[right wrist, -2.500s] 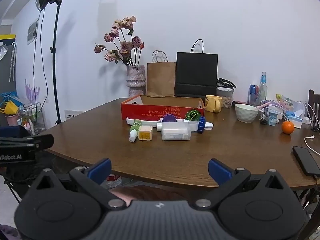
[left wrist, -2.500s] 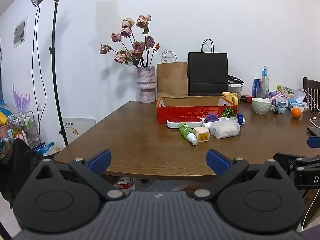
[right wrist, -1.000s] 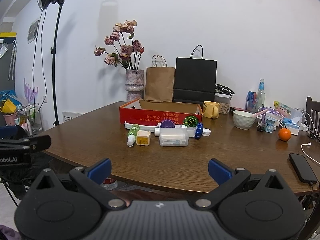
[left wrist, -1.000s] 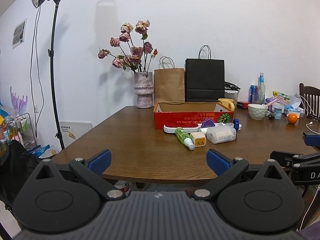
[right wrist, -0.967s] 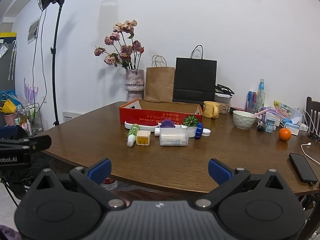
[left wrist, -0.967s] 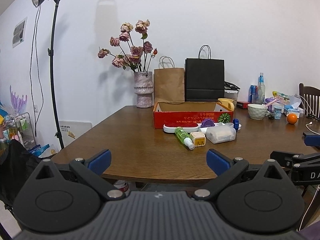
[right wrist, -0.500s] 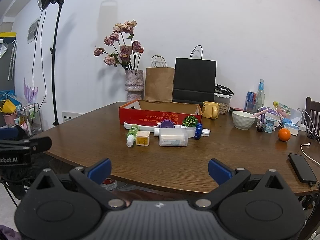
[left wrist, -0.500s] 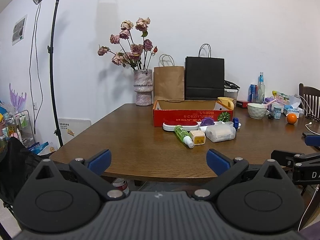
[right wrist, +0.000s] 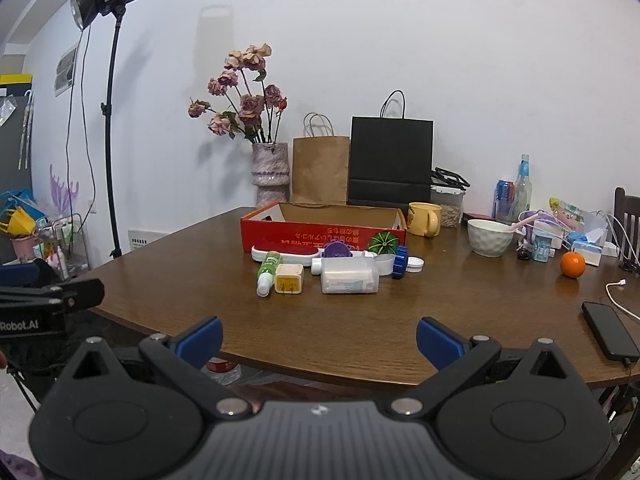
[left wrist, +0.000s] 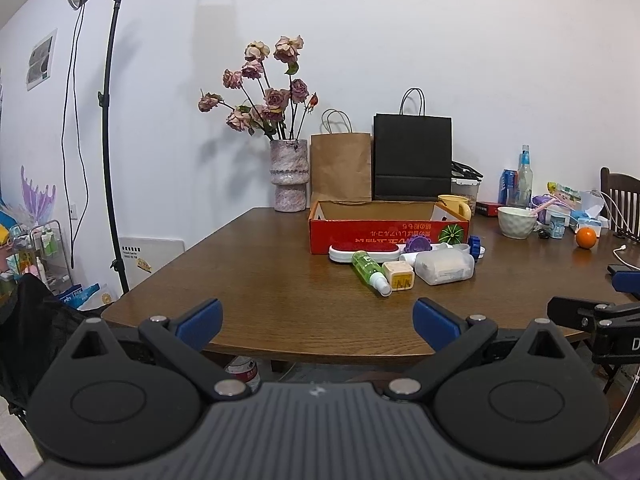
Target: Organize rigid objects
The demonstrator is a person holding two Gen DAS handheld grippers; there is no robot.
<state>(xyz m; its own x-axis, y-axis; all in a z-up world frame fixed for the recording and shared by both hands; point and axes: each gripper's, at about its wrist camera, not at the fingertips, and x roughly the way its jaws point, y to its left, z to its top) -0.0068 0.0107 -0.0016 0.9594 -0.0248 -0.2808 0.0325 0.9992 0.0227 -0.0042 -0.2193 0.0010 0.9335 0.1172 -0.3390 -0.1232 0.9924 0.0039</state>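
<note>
Both tongs sit back from the near edge of the wooden desk (left wrist: 256, 272), held level and facing the clutter. Left tongs (left wrist: 318, 317): fingers spread wide, nothing between the blue pads. Right tongs (right wrist: 319, 336): likewise spread wide and empty. Task items are grouped mid-desk, just in front of an open red cardboard box (right wrist: 320, 232) whose front wall carries upside-down print. Against that wall lies a white tray with a red insert (right wrist: 286, 252). A green spray bottle (right wrist: 267, 267) lies on its side, white cap toward the camera, just beside a cream charger plug (right wrist: 289, 279) with yellow face and prongs showing. To the right of the plug rests a translucent white container (right wrist: 349, 276) on its side. Behind it: a purple gear-shaped piece (right wrist: 338, 249), a green striped ball (right wrist: 383, 243) touching the box's corner, a blue ribbed cap (right wrist: 401, 261) standing on edge and a white lid (right wrist: 415, 265). Further right, well apart from the group: yellow mug (right wrist: 425, 219), white bowl (right wrist: 490, 237), orange (right wrist: 572, 264), black phone (right wrist: 609, 330) on a cable. At the back stand a vase of dried roses (right wrist: 270, 174), a brown paper bag (right wrist: 320, 170) and a black paper bag (right wrist: 390, 160).
</note>
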